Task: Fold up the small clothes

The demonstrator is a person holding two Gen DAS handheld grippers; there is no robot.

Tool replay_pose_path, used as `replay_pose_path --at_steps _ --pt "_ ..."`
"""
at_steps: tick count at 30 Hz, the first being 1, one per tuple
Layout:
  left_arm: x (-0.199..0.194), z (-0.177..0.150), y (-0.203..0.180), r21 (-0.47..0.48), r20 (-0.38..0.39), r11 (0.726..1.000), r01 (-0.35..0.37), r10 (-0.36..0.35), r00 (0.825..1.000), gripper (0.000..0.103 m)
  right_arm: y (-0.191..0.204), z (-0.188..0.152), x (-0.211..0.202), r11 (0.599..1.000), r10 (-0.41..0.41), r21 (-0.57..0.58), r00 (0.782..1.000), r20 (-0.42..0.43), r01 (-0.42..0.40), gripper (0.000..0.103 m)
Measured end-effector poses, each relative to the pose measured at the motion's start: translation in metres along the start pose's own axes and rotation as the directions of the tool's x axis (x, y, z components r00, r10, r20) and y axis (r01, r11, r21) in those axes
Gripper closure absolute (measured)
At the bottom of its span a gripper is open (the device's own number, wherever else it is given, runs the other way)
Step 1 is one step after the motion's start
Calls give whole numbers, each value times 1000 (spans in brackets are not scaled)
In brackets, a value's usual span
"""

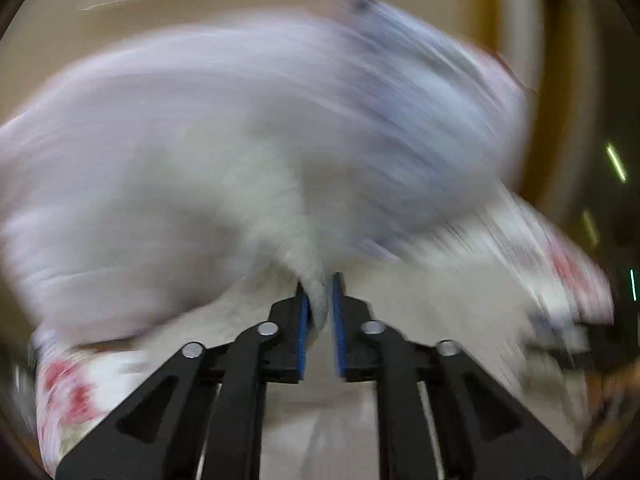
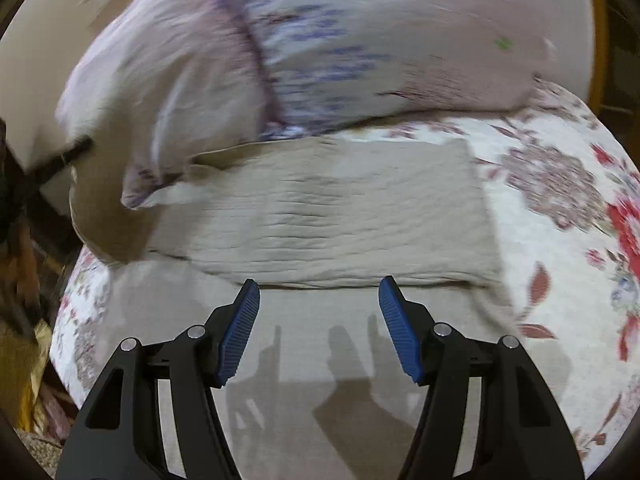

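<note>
On a floral bedspread (image 2: 560,184) lies a partly folded beige garment (image 2: 320,216). Left gripper (image 1: 320,304), jaws pinched on a pale garment (image 1: 248,184), seems mid-swing carrying it. Right gripper (image 2: 318,320) hovers, jaws apart; next it likely must grip an edge

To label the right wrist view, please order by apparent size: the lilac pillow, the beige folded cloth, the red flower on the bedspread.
1. lilac pillow, largest.
2. beige folded cloth, nearly as large and nearer the camera, so this order is unsure.
3. red flower, clearly smallest.
</note>
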State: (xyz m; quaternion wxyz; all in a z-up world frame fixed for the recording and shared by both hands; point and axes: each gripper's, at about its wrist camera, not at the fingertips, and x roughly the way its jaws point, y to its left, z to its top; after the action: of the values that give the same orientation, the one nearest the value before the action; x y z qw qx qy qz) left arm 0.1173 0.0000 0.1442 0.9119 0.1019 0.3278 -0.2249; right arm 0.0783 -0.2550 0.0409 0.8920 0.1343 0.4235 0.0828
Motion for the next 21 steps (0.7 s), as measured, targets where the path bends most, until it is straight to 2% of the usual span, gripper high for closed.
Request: replay_pose_path --at_steps 2,3,4,5,6,7,9,10,12,13,14,15,16,17,18,19,21 --pt "28 -15 -58 130 -112 990 61 -47 993 86 -20 0 -5 999 -21 44 1000 -9 21 39" --pt "30 -25 -67 151 -128 987 55 -36 991 84 -32 -2 -12 997 -31 67 1000 -6 31 39" --pt "26 -40 -66 127 -141 991 29 -11 990 72 -45 -5 -20 996 -44 83 999 -3 44 39" --pt "22 -50 -56 77 -153 997 0 12 988 49 -55 -8 -26 994 -55 96 998 -8 55 39" --pt "15 -61 -41 11 -167 999 -34 36 985 41 -66 -13 -31 992 -62 111 998 -20 64 39" --pt "4 -81 -18 -98 -190 992 -79 59 980 36 -76 -18 -35 989 -64 131 997 -37 69 39" --pt "-15 -113 9 -227 -243 964 -137 80 967 35 -103 -38 -43 977 -14 208 994 -106 36 39" --pt "-26 -136 27 -310 -283 934 -177 87 955 34 -108 -45 -45 973 12 230 991 -130 19 43" --pt "-41 -170 46 -410 -332 887 -212 71 941 34 -118 -64 -46 958 96 284 977 -189 -39 52" --pt "-46 -181 49 -440 -349 870 -223 63 935 35 -119 -72 -46 951 134 303 968 -213 -65 60" --pt "-54 -195 50 -481 -363 848 -224 41 931 36 -121 -85 -45 938 196 330 948 -251 -106 70" --pt "-61 -207 49 -518 -365 829 -210 7 931 37 -120 -94 -45 929 232 348 934 -273 -129 73" --pt "-67 -216 45 -556 -363 810 -185 -36 931 44 -120 -101 -47 919 265 365 920 -289 -150 80" --pt "-69 -220 39 -574 -357 800 -171 -56 933 48 -120 -111 -47 897 322 402 896 -306 -185 89" --pt "-78 -226 32 -588 -340 794 -154 -70 938 51 -121 -122 -47 866 382 450 869 -315 -218 92" --pt "-83 -232 28 -610 -333 782 -126 -109 937 63 -121 -131 -47 839 429 488 843 -324 -239 93" --pt "-94 -243 18 -662 -312 744 -89 -166 935 69 -120 -140 -46 805 490 527 805 -333 -272 94"
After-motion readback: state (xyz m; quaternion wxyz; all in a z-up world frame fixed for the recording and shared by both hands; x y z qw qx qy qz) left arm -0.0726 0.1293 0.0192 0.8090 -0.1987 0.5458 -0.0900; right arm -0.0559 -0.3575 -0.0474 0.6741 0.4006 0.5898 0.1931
